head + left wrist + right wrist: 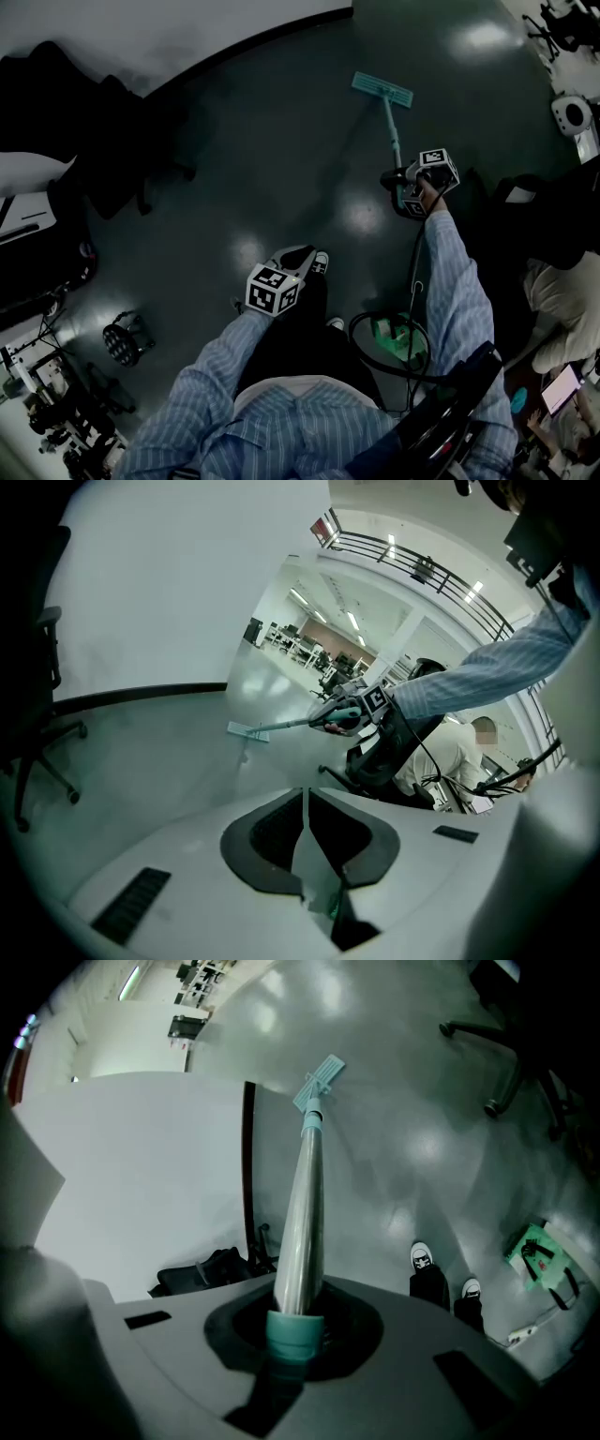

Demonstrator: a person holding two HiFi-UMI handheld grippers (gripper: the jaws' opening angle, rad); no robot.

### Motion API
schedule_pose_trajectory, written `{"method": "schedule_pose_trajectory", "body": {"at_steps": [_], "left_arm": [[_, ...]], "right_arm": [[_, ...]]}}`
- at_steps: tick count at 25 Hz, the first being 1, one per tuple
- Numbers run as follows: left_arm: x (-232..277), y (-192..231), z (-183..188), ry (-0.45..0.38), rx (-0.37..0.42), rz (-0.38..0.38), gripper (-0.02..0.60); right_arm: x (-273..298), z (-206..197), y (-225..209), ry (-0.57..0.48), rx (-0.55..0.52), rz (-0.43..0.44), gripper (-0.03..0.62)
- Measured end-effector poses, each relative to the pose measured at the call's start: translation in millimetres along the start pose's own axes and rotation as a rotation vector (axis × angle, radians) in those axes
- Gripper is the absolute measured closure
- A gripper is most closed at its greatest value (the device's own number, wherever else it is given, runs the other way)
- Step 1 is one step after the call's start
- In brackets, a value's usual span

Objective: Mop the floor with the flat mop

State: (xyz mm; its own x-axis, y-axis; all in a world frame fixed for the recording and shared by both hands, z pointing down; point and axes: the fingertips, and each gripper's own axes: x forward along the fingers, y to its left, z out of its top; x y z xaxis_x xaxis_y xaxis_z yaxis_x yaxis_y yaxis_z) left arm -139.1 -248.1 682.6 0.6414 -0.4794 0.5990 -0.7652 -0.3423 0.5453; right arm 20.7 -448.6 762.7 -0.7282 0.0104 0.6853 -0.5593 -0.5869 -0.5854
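Observation:
The flat mop has a teal head [382, 88] lying flat on the dark floor and a thin handle [391, 131] running back to my right gripper [397, 182], which is shut on it. In the right gripper view the metal handle [304, 1206] rises from between the jaws, with a teal collar [292, 1334] at the grip and the mop head [319, 1076] far off. My left gripper [292, 257] hangs low over the person's shoes, apart from the mop. Its pads [281, 832] are pressed together with nothing between them. From the left gripper view, the mop head [247, 731] shows in the distance.
A black office chair [112, 141] stands at the left by the white wall and its dark baseboard [253, 42]. A green object [394, 333] with a looped cable lies on the floor by my feet. A seated person [562, 300] is at the right edge.

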Motion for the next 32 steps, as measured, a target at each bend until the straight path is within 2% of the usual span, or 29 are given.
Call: {"method": "schedule_pose_trajectory", "body": {"at_steps": [12, 19, 25, 32], "left_arm": [[-9, -51, -9, -0.031, 0.067, -0.039, 0.558], [-24, -97, -33, -0.035, 0.112, -0.055, 0.558], [-38, -132, -61, -0.056, 0.127, -0.05, 0.558], [-60, -179, -104, -0.097, 0.126, -0.042, 0.558]], "right_arm": [[-20, -106, -72, 0.028, 0.037, 0.041, 0.572], [-41, -189, -129, 0.054, 0.073, 0.094, 0.572], [-49, -253, -190, 0.079, 0.067, 0.09, 0.572], [-58, -347, -253, 0.108, 0.074, 0.084, 0.572]]}}
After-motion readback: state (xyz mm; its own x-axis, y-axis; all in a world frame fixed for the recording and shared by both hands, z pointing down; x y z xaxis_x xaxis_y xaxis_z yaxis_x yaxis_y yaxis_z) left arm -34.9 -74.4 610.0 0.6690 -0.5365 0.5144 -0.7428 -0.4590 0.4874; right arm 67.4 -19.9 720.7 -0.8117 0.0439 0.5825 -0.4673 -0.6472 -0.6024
